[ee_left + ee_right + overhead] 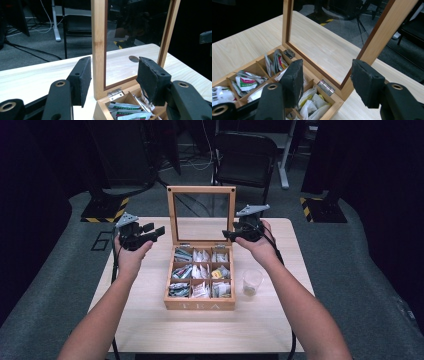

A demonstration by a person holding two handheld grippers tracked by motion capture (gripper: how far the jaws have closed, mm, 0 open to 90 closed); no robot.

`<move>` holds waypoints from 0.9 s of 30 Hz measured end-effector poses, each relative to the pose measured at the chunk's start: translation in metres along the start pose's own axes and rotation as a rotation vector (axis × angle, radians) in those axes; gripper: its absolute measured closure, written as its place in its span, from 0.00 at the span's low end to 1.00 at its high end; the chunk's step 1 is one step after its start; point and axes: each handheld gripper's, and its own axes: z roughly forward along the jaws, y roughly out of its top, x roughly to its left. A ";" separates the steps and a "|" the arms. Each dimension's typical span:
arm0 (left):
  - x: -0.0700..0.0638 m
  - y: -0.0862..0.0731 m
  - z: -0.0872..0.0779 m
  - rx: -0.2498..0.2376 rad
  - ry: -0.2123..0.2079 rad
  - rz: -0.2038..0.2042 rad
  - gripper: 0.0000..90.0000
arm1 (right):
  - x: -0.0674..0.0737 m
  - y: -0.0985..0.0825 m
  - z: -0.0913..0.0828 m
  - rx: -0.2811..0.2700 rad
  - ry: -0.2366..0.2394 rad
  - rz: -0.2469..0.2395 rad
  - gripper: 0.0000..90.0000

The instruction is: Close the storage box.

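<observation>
Wooden tea box (200, 304) sits at the middle of the light wood table (150, 320), its front face lettered "TEA" turned toward the person, its slightly longer axis running front to back. Nine compartments in three rows of three, each holding tea sachets (181, 271), mostly white with green and red print; one yellowish packet in the middle row, right compartment. Glass-paned lid (201, 190) stands upright on two metal hinges (326, 87) at the far edge, wooden frame facing the person, floor and a dark chair (246, 155) visible through the pane. Left gripper (156, 232) held above the table to the left of the lid, jaws pointing right toward the lid frame; in the left gripper view its pads (81, 80) stand spread wide, the lid's near upright rising between them, nothing grasped, no contact seen. Right gripper (227, 234) held by the lid's right upright, jaws pointing left; in the right gripper view its pads (292, 81) are likewise parted, straddling the box's rear corner and hinge, gripping nothing. Small clear plastic cup (252, 281) stands upright on the table just right of the box, something dark at its bottom, too small to identify.
</observation>
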 end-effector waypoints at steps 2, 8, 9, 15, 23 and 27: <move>0.000 0.000 0.000 0.002 0.001 -0.009 0.50 | -0.002 -0.001 0.004 0.005 -0.006 0.004 0.48; -0.001 -0.001 0.002 -0.001 -0.003 -0.003 0.50 | -0.009 -0.001 0.013 0.011 -0.026 0.018 0.48; -0.002 -0.001 0.002 0.001 -0.004 -0.006 0.50 | -0.011 -0.002 0.014 0.014 -0.031 0.019 0.48; -0.002 -0.001 0.006 0.000 -0.003 0.000 0.50 | -0.022 -0.005 0.024 0.020 -0.041 0.029 0.48; -0.004 -0.002 0.008 0.006 -0.004 0.017 0.50 | -0.031 -0.007 0.031 0.026 -0.065 0.053 0.48; -0.004 -0.001 0.007 0.007 -0.005 0.016 0.50 | -0.035 -0.008 0.035 0.029 -0.073 0.062 0.48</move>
